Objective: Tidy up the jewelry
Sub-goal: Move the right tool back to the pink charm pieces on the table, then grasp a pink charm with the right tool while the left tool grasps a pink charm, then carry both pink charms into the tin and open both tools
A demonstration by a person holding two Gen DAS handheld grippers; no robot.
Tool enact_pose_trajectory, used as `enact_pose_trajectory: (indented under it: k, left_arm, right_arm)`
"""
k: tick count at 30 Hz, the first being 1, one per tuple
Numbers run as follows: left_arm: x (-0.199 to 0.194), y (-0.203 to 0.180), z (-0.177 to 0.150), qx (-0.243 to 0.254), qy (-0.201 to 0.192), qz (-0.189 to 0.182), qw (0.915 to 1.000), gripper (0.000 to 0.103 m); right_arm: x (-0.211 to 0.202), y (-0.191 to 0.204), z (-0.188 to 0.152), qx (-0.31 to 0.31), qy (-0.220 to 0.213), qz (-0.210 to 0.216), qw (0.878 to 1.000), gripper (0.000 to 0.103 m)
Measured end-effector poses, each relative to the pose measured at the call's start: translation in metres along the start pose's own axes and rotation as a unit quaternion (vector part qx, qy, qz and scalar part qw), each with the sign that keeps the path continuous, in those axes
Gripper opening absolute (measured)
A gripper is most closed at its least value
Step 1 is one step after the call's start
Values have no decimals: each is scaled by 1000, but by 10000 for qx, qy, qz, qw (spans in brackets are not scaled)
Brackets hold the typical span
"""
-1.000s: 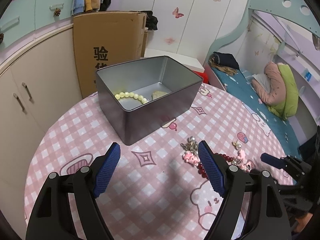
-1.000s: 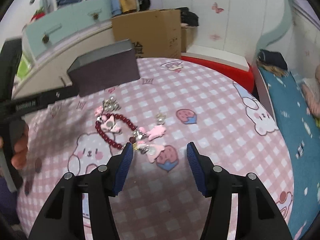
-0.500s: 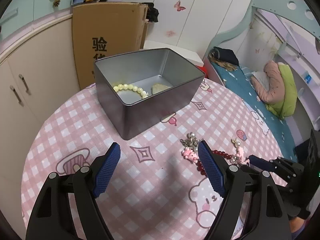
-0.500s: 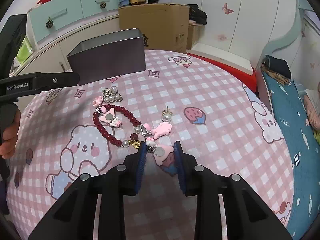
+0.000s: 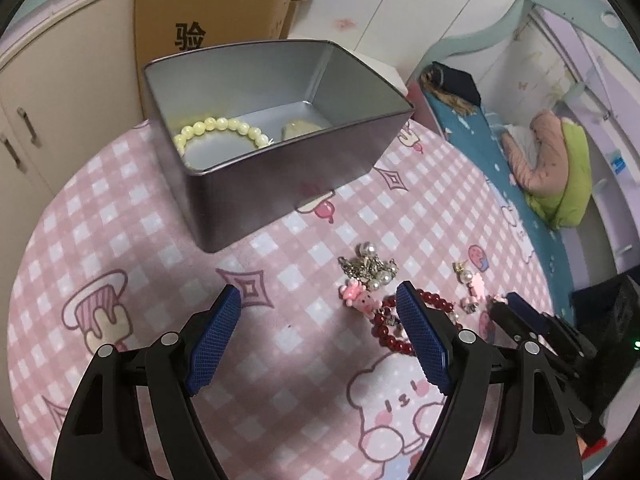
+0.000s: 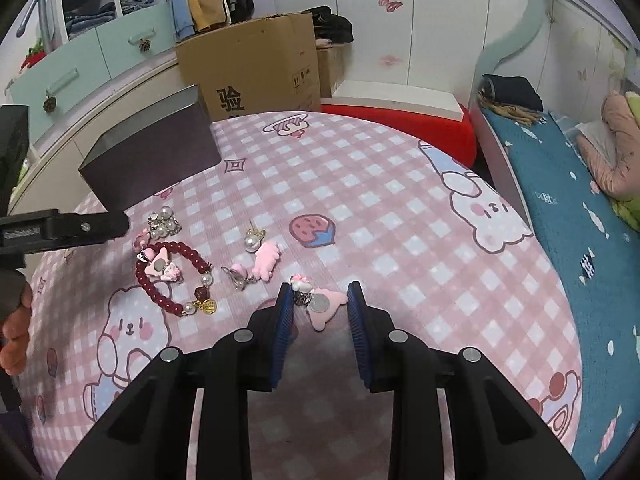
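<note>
A grey metal tin [image 5: 280,152] stands on the pink checked table and holds a pale yellow bead bracelet [image 5: 220,130]; the tin also shows in the right wrist view [image 6: 152,160]. Loose jewelry lies on the cloth: a dark red bead bracelet [image 6: 168,276], a pearl cluster [image 6: 162,222], a pearl-and-pink charm [image 6: 260,252]. My right gripper [image 6: 320,300] has its jaws partly closed around a pink bear clip [image 6: 322,306], which sits between them with gaps on both sides. My left gripper [image 5: 320,320] is open and empty above the cloth, left of the red bracelet [image 5: 400,328].
A cardboard box [image 6: 256,68] and cabinets [image 5: 60,80] stand behind the table. A bed with a blue sheet [image 6: 560,168] lies to the right. The table's round edge [image 6: 560,280] drops off toward the bed.
My right gripper has narrowed its jaws and come down around the pink bear clip. My left gripper has stayed open and drifted slightly toward the tin.
</note>
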State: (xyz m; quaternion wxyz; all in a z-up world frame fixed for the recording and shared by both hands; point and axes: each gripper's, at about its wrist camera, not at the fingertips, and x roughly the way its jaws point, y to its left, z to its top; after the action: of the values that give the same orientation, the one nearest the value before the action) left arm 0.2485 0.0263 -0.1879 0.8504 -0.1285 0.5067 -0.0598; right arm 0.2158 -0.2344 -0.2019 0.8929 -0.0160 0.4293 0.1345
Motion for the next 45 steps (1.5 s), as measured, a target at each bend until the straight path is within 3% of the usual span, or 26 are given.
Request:
enact_pose_trajectory:
  k: [12, 13, 15, 16, 26, 29, 31, 38, 45]
  left_arm:
    - [15, -25, 3, 408, 354, 772, 9955, 76]
    - [15, -26, 4, 430, 377, 795, 9952, 74]
    - [16, -29, 6, 506, 440, 897, 9937, 56]
    - [15, -30, 7, 522, 477, 940, 9931, 53]
    - [16, -36, 8, 591, 565, 956, 9921, 47]
    - [14, -35, 4, 608, 519, 1145, 9902, 31]
    - [13, -32, 4, 589, 519, 1091, 9909, 31]
    - [8, -17, 6, 572, 501, 1069, 9914, 15]
    - [-2, 8, 3, 372, 438, 476, 9972, 13]
  right_arm:
    - [0, -5, -1, 166, -12, 194, 9997, 28]
    - [0, -5, -1, 174, -13, 205, 9996, 28]
    - [-1, -7, -1, 218, -18, 253, 9994, 28]
    - [-1, -8, -1, 236, -20, 275, 9993, 28]
    - [-2, -14, -1, 325, -25, 391, 9987, 28]
    - [-2, -13, -1, 339, -26, 406, 9986, 28]
    - [-2, -13, -1, 342, -27, 411, 9986, 28]
    - [-2, -11, -1, 281, -24, 315, 9991, 28]
    - [-3, -9, -3, 349, -54, 266, 9990, 27]
